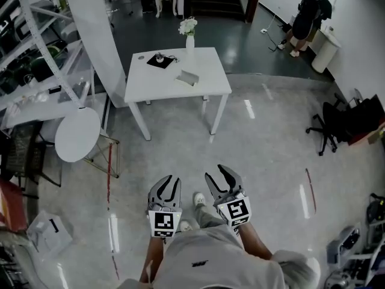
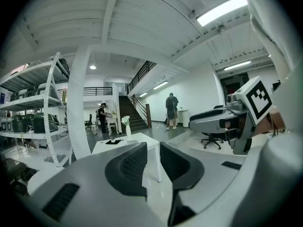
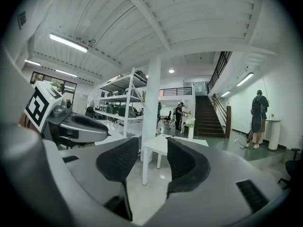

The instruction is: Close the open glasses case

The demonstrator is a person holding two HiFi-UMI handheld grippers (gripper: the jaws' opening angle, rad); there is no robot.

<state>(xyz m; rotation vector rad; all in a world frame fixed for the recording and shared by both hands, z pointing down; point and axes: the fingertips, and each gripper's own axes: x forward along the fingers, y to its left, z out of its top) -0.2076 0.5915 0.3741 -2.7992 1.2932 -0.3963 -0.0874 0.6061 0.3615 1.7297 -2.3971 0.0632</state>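
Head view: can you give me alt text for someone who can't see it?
Seen from above, a person standing on a polished floor holds the left gripper and right gripper out in front, both open and empty, some way short of a white table. On it sit a grey glasses case, a black mat and a vase of white flowers.

On the bench [image 1: 151, 84], the grey case [image 1: 187, 77] is too small to tell open from shut; the small thing [image 1: 159, 57] on the black mat [image 1: 163, 64] cannot be made out either.

Grey left tongs [image 1: 170, 179], right tongs [image 1: 215, 171], grey shirt [image 1: 212, 259]
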